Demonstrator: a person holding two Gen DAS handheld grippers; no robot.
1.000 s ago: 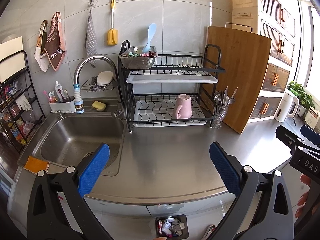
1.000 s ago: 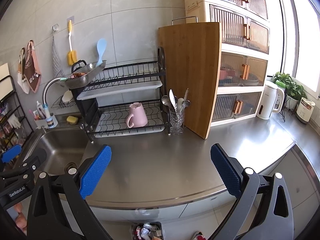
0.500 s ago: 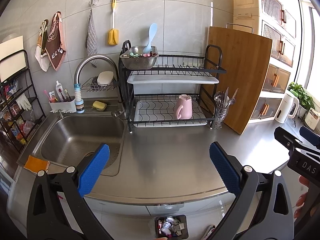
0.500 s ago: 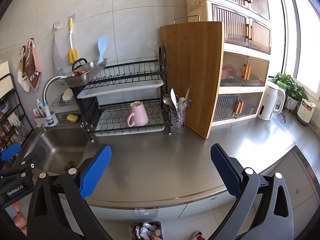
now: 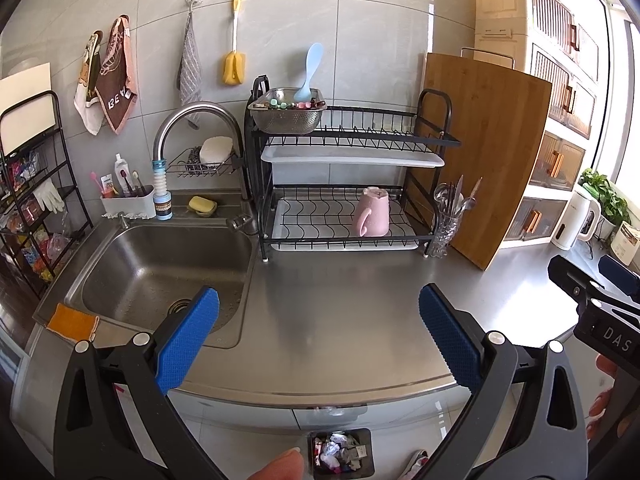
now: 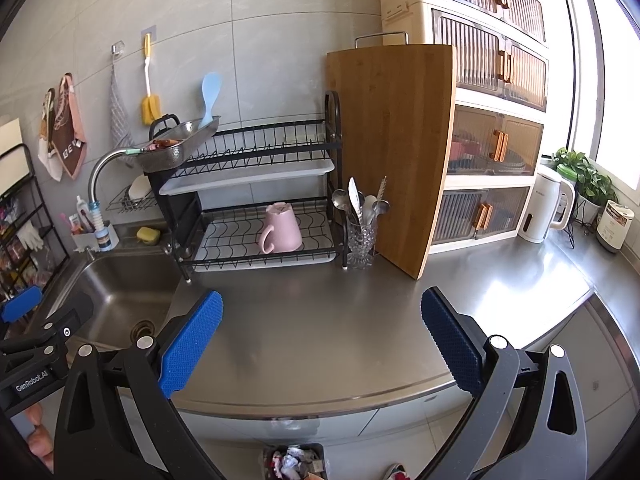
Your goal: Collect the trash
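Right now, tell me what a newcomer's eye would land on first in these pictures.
First, the open left gripper and right gripper, blue-padded and empty, low in front over the bare steel counter. Behind them, the tall wooden cutting board leans upright beside the black dish rack, where a pink mug sits upside down on the lower tier. On the floor below the counter edge, a small bin of trash.

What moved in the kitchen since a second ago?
Almost nothing. Both views drifted a little, so the left gripper and right gripper barely shifted, jaws wide apart and holding nothing. The pink mug, the worktop and the full trash bin on the floor stayed put.
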